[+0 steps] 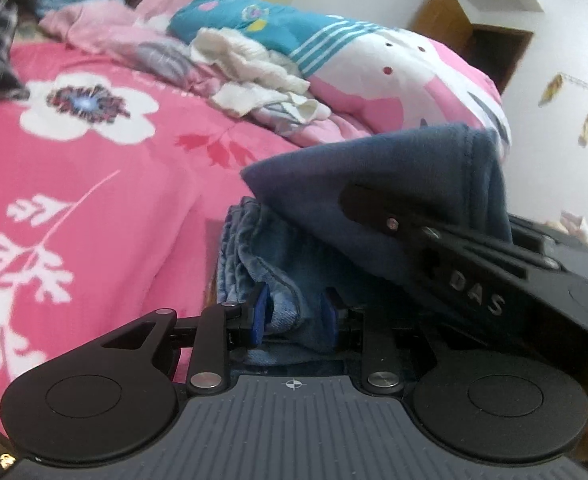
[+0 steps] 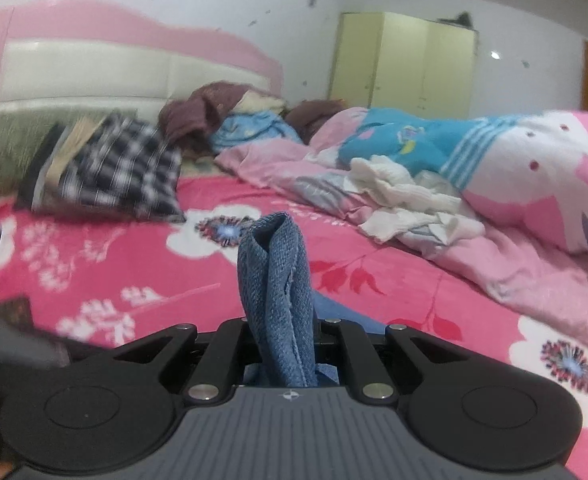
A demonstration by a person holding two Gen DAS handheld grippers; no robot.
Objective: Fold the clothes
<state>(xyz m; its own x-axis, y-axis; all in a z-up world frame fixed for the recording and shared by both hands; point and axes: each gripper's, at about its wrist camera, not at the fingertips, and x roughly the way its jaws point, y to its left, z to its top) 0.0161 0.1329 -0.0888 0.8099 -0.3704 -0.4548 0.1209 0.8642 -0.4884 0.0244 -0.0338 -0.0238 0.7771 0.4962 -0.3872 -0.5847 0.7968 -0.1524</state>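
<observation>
Both tongs clenched on the jeans [image 1: 261, 264]: left gripper [image 1: 294, 316] pinches a bunched denim fold between its blue pads, right gripper [image 2: 279, 344] clamps an upright doubled edge of the jeans [image 2: 273, 288]; jeans held low over the bed [image 1: 93, 184], at 6 o'clock in both views; right gripper [image 1: 474, 280] crowds in at 3 o'clock of the left view under draped denim. Risks, as judged: left bite looks shallow on thick cloth, could slip if pulled taut; the close grippers may knock together or trap cloth. Around: white garment [image 2: 410, 204] at 2 o'clock, quilt [image 2: 534, 184] behind it, plaid pile [image 2: 117, 168] at 10 o'clock; both flanks crowd the folding space.
</observation>
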